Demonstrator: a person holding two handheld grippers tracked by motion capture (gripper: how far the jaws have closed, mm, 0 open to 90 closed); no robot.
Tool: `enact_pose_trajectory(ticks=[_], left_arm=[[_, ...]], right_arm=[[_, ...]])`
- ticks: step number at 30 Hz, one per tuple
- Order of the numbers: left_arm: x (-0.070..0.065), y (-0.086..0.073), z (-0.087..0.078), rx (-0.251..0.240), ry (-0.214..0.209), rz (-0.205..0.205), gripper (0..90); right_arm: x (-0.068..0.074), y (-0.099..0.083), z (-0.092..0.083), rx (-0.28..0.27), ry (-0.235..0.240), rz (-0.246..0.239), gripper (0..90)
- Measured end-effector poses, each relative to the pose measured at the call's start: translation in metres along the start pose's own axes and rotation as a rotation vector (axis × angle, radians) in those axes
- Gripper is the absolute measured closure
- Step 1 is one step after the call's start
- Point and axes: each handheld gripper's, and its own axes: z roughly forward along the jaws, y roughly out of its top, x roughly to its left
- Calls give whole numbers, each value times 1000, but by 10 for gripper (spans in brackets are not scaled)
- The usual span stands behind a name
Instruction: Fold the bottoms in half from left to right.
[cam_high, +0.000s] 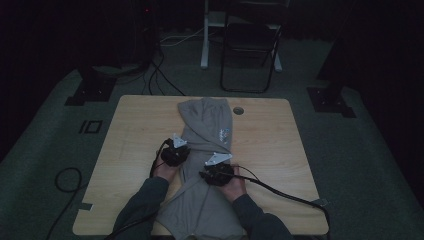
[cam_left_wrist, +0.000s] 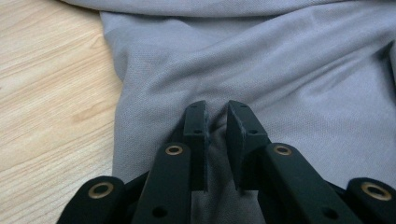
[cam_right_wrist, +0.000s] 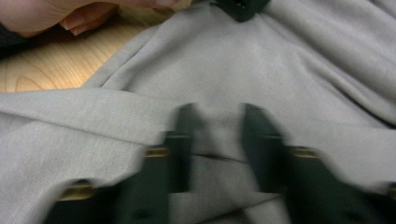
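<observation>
The grey knit garment (cam_high: 205, 135) lies lengthwise down the middle of the wooden surface (cam_high: 270, 145). Centre frame, the left hand-held gripper (cam_left_wrist: 215, 122) pinches a fold of it; the right hand-held gripper (cam_right_wrist: 215, 135) pinches a wider ridge.

Garment (cam_high: 206, 125) lengthwise along table (cam_high: 270, 150) middle
</observation>
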Motion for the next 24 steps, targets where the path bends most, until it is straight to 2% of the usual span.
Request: enact_pose_trajectory(ticks=[1, 2, 3, 6, 9, 10, 12, 17, 21, 22, 24], left_arm=[[0, 0, 0, 1, 3, 2, 794], [0, 0, 0, 0, 5, 4, 795], [0, 0, 0, 2, 4, 3, 797], [0, 0, 0, 1, 4, 0, 797], [0, 0, 0, 1, 6, -1, 798], [0, 0, 0, 1, 7, -2, 798], [1, 0, 0, 1, 6, -5, 799], [5, 0, 1, 2, 21, -10, 802], [14, 0, 1, 0, 32, -20, 803], [15, 0, 1, 1, 32, -23, 802], [17, 1, 1, 3, 32, -34, 802]], right_arm=[[-1, 1, 0, 1, 5, 5, 836], [-2, 2, -1, 11, 0, 16, 889], [-3, 2, -2, 13, -11, 18, 899], [-3, 2, -6, 10, -10, 4, 900], [0, -4, -17, 6, -17, -18, 900], [1, -10, -26, 1, -10, -11, 900], [0, -13, -31, 1, -13, -8, 900], [-9, -32, -55, 18, -49, 15, 900], [-16, -45, -67, 49, -87, 15, 900], [-19, -52, -71, 56, -92, 35, 900], [-21, -53, -72, 54, -102, 38, 900]])
